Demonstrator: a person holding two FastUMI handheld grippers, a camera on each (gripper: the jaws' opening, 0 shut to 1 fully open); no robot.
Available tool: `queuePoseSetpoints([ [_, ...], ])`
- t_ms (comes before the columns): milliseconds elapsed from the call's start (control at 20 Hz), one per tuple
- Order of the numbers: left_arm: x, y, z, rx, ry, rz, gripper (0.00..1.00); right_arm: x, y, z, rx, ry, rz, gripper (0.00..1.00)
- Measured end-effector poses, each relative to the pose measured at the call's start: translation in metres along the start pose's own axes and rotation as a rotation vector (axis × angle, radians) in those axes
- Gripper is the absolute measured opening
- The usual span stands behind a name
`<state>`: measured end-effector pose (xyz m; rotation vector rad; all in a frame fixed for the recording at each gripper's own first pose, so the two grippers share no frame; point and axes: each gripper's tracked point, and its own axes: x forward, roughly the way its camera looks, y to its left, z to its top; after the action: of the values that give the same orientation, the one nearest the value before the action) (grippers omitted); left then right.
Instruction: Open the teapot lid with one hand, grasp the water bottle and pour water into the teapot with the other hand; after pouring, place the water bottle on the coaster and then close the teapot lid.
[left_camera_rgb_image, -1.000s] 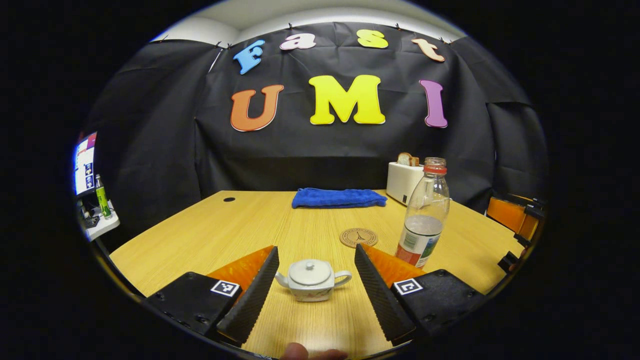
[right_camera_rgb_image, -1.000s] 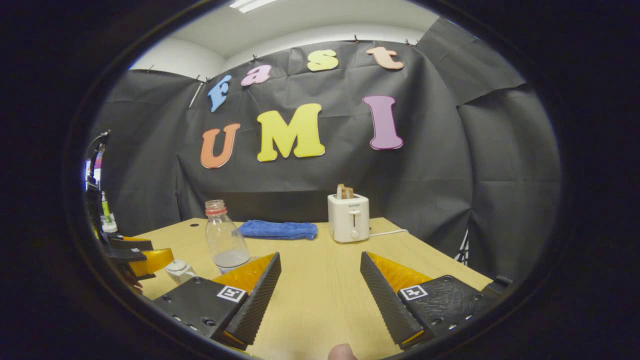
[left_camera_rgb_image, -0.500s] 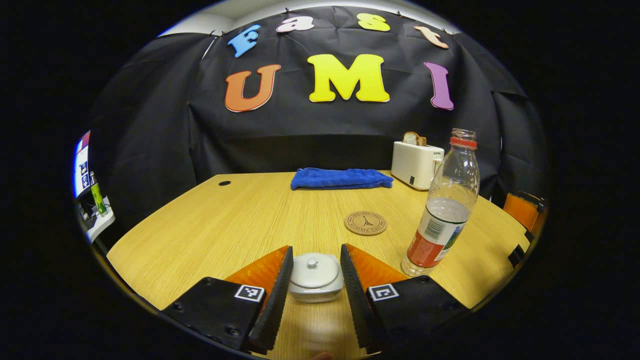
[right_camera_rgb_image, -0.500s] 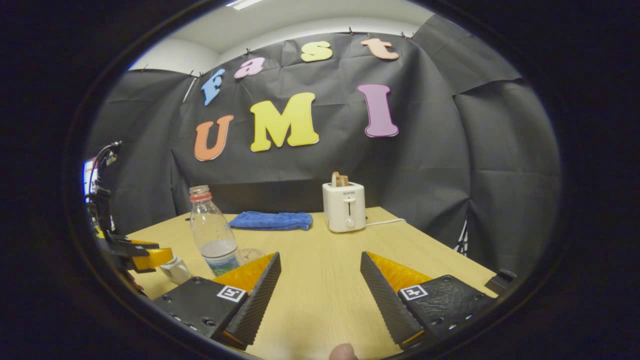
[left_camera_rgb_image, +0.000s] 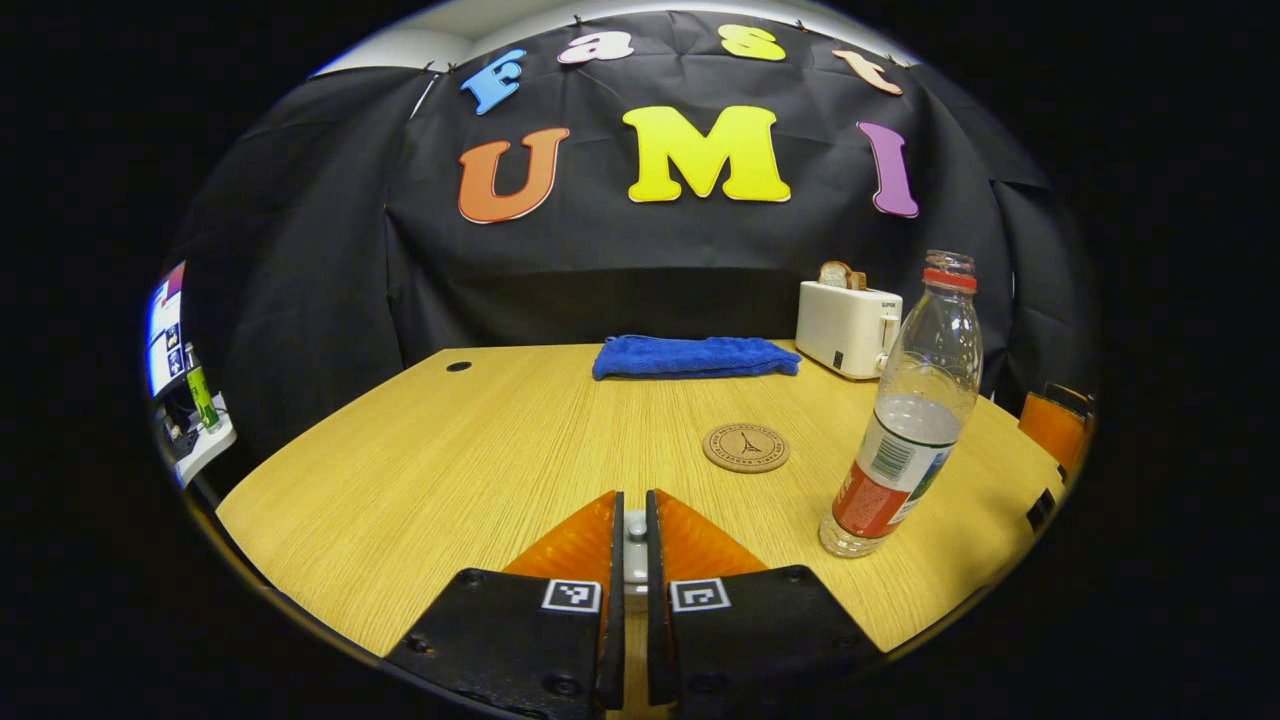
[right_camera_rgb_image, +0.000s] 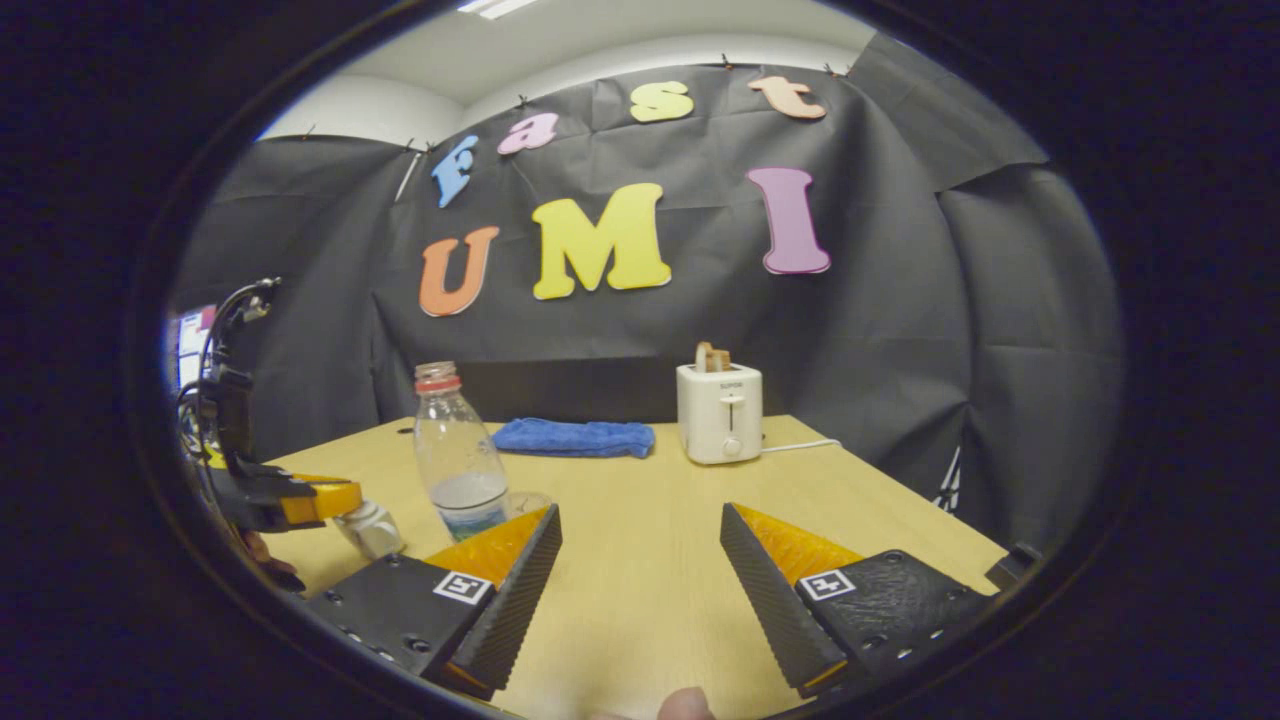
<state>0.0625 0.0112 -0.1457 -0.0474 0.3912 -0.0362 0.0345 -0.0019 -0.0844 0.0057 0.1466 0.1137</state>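
My left gripper (left_camera_rgb_image: 632, 497) is shut on the knob of the white teapot lid (left_camera_rgb_image: 635, 528), which shows as a thin white strip between the fingers; the pot below is hidden. In the right gripper view the small white teapot (right_camera_rgb_image: 372, 530) sits on the table at the left, with the left gripper (right_camera_rgb_image: 335, 497) down on its top. The clear water bottle (left_camera_rgb_image: 905, 420), uncapped and about a third full, stands upright to the right of the pot. A round cork coaster (left_camera_rgb_image: 745, 447) lies beyond. My right gripper (right_camera_rgb_image: 640, 515) hovers open over the table, right of the bottle (right_camera_rgb_image: 458, 460).
A folded blue towel (left_camera_rgb_image: 695, 357) lies at the far edge of the wooden table (left_camera_rgb_image: 450, 450). A white toaster (right_camera_rgb_image: 720, 415) with bread in it stands at the back right, its cord trailing to the right. A side shelf with a green bottle (left_camera_rgb_image: 203, 398) stands off the table's left.
My left gripper moved forward over the teapot and went from wide open to shut on the lid's knob. The right gripper shifted only slightly and stayed open.
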Motion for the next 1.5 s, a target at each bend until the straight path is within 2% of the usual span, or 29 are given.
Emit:
queuePoseSetpoints([
  [50,0.001,0.000,0.001,0.004,-0.001,-0.001,0.07,-0.002,0.006,-0.001,-0.009,0.000,0.021,0.95],
  [150,0.000,0.002,0.002,0.007,-0.008,-0.004,0.05,-0.006,0.018,-0.001,-0.021,-0.004,0.064,0.95],
  [250,-0.004,0.001,0.009,-0.002,-0.020,-0.015,0.04,-0.009,0.030,0.001,-0.035,-0.006,0.104,0.92],
  [450,-0.021,-0.003,0.026,-0.030,-0.066,-0.053,0.03,-0.007,0.061,-0.010,-0.061,0.015,0.176,0.92],
  [650,-0.042,0.000,0.039,-0.029,-0.111,-0.066,0.04,0.013,0.091,-0.023,-0.080,0.056,0.226,0.93],
  [700,-0.045,0.000,0.039,-0.029,-0.118,-0.069,0.03,0.021,0.095,-0.025,-0.084,0.063,0.225,0.96],
  [750,-0.050,0.003,0.040,-0.032,-0.126,-0.068,0.03,0.028,0.099,-0.028,-0.087,0.071,0.225,0.93],
  [850,-0.058,0.010,0.044,-0.049,-0.139,-0.064,0.03,0.043,0.103,-0.030,-0.089,0.087,0.216,0.95],
  [900,-0.061,0.012,0.044,-0.059,-0.145,-0.065,0.03,0.048,0.105,-0.033,-0.083,0.093,0.209,0.92],
  [950,-0.063,0.016,0.044,-0.067,-0.148,-0.063,0.03,0.052,0.106,-0.035,-0.074,0.100,0.205,0.95],
  [1300,-0.069,0.038,0.042,-0.086,-0.154,-0.040,0.03,0.065,0.111,-0.026,-0.077,0.087,0.158,0.95],
  [1350,-0.070,0.040,0.045,-0.086,-0.159,-0.038,0.03,0.066,0.113,-0.026,-0.075,0.085,0.153,0.92],
  [1500,-0.071,0.042,0.047,-0.078,-0.167,-0.040,0.04,0.065,0.115,-0.021,-0.134,0.076,0.153,0.75],
])
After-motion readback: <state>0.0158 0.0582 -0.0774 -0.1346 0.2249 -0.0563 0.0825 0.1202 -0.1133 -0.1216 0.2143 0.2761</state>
